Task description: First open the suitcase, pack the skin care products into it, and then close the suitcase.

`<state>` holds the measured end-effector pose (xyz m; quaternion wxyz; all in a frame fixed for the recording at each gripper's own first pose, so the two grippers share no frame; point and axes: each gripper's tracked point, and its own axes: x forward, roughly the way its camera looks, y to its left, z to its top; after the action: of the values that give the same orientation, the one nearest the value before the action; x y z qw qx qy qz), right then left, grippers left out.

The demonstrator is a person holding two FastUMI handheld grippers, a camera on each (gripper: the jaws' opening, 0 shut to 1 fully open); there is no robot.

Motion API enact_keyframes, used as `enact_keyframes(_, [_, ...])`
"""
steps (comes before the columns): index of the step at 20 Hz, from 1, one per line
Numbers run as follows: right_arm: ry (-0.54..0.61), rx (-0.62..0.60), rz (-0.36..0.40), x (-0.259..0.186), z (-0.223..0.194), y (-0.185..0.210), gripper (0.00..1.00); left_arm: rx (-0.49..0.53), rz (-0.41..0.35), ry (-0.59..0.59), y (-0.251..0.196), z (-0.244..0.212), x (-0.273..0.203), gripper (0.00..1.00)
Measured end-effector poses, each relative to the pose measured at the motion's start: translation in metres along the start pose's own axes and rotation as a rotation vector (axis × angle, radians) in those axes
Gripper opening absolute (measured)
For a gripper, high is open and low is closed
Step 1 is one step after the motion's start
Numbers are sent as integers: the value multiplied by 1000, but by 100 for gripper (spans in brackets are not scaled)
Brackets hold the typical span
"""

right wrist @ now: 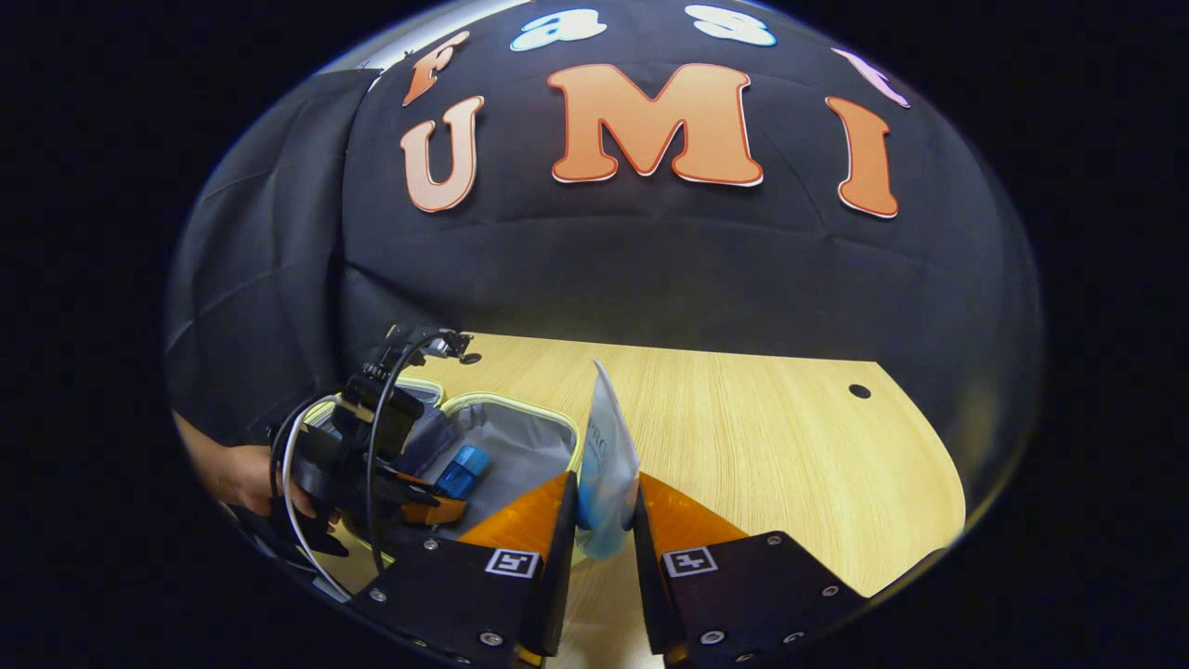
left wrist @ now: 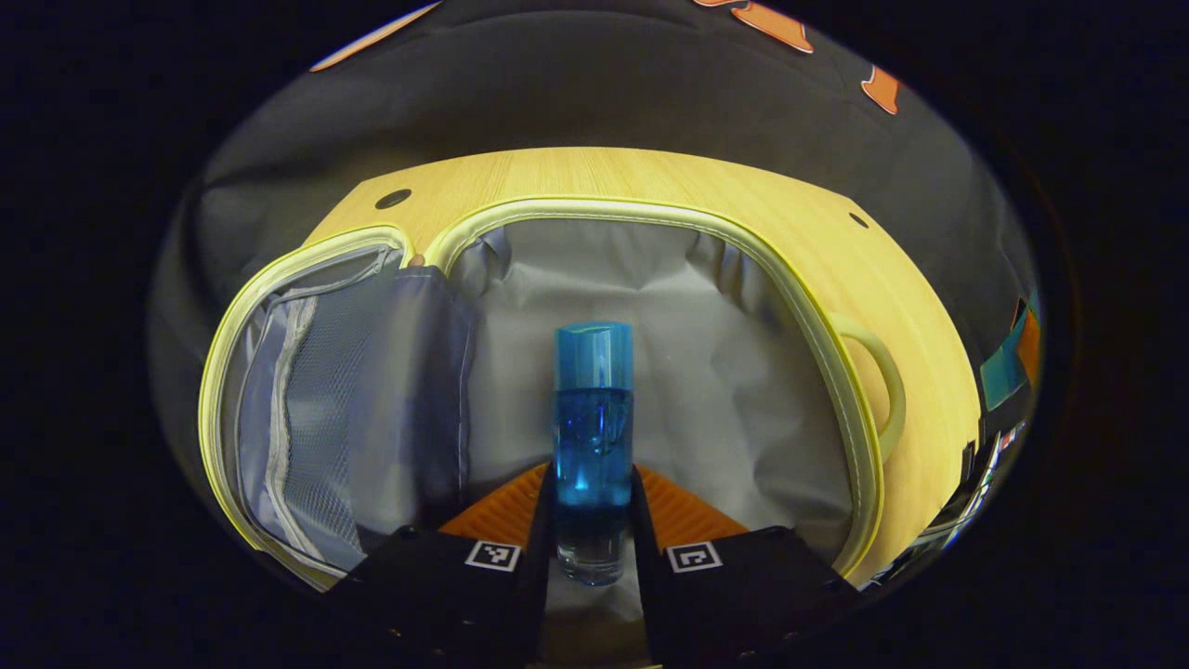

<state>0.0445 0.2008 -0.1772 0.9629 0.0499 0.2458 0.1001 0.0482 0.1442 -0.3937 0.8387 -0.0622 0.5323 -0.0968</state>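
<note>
The yellow-trimmed suitcase lies open on the wooden table, grey lining showing. Its lid, with a mesh pocket, is folded out to the left. My left gripper is shut on a blue bottle and holds it upright over the grey compartment. In the right gripper view, my right gripper is shut on a white and blue tube, just right of the open suitcase. There the left gripper with the blue bottle hangs over the case, a hand behind it.
The wooden table stretches to the right of the suitcase, with small round holes near its far edge. A pale handle sticks out from the suitcase's right side. Black cloth wall stands behind the table.
</note>
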Motion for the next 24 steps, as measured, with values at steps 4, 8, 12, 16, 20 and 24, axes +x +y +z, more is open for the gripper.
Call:
enact_keyframes(4, [25, -13, 35, 4, -4, 12, 35, -22, -14, 35, -2, -3, -2, 45])
enact_keyframes(8, [48, 9, 68, 12, -5, 24, 34, -22, -37, -7, -4, 2, -13, 50])
enact_keyframes(12, [79, 32, 99, 23, -8, 38, 35, 2, -79, -102, 1, 11, -45, 76])
enact_keyframes(16, [108, 31, 114, 32, -16, 51, 35, -17, -89, -202, 20, 23, -85, 78])
enact_keyframes(20, [171, 38, 137, 42, -35, 73, 34, -51, -64, -304, 53, 41, -122, 92])
enact_keyframes(24, [243, 41, 159, 52, -57, 96, 35, -85, -13, -383, 93, 52, -158, 92])
